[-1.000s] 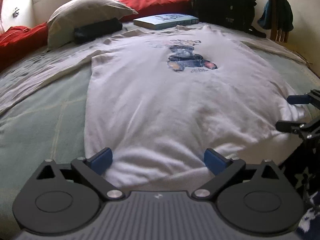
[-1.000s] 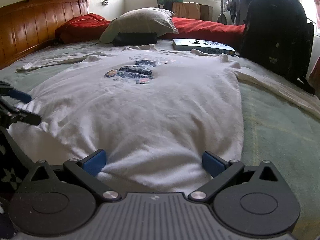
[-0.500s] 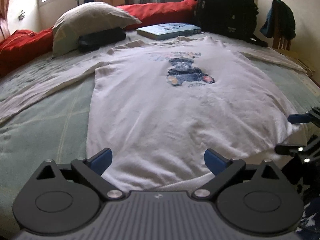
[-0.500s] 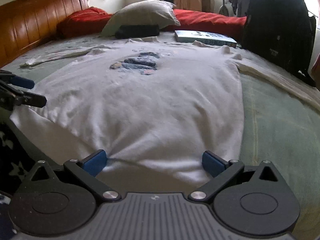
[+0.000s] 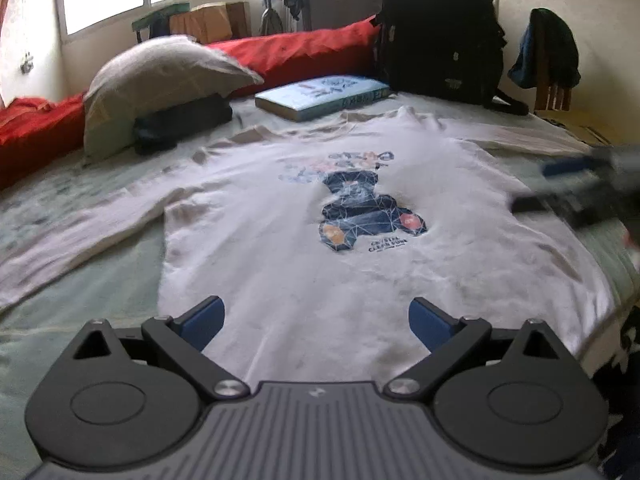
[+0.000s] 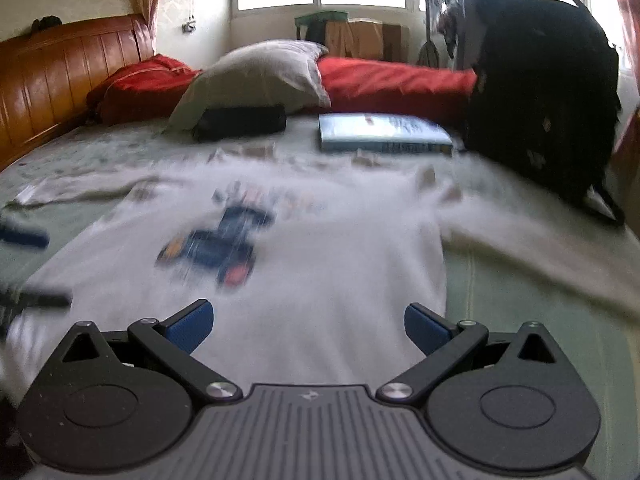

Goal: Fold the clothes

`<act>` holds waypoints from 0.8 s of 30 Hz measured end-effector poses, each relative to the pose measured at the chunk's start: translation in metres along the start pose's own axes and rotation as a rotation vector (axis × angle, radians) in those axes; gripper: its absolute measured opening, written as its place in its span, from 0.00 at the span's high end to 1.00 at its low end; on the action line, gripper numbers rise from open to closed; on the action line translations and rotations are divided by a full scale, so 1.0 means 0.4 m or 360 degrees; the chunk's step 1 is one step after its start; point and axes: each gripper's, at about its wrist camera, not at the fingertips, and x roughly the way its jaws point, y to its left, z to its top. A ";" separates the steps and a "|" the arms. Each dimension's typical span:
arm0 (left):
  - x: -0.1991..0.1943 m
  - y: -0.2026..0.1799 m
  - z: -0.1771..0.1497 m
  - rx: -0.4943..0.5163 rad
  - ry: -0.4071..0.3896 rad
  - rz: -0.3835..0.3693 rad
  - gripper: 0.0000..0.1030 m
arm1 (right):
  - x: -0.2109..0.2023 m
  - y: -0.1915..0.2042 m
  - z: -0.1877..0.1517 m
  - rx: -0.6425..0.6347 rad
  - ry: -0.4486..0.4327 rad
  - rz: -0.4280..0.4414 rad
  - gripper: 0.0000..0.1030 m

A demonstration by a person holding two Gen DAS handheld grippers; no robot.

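A white long-sleeved shirt (image 5: 320,248) with a dark printed figure is laid flat, front up, on the green bed sheet (image 5: 80,300), sleeves spread to both sides. The left gripper (image 5: 316,318) is held above the hem, jaws spread and empty. The right gripper (image 6: 308,322) is likewise held with jaws spread and empty. Beyond the collar are placed a book (image 5: 324,96), a pillow (image 5: 160,76) and a black backpack (image 5: 440,32)

Bed (image 5: 80,292) with pale green cover. A white sweatshirt (image 5: 320,272) lies flat on it; beyond its collar lie a book (image 5: 320,98), pillow (image 5: 160,76), and black backpack (image 5: 440,32).
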 end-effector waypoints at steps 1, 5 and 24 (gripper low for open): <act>0.014 -0.001 -0.001 -0.0018 0.0020 -0.0005 0.04 | 0.026 -0.008 0.027 -0.0010 -0.0004 0.0006 0.00; 0.045 0.004 -0.033 -0.0084 0.0105 -0.0023 0.04 | 0.162 -0.069 0.092 0.0083 0.0043 0.0047 0.00; -0.007 -0.032 -0.027 -0.0026 0.0053 -0.0049 0.04 | 0.012 -0.040 -0.013 0.0105 0.0093 0.0099 0.00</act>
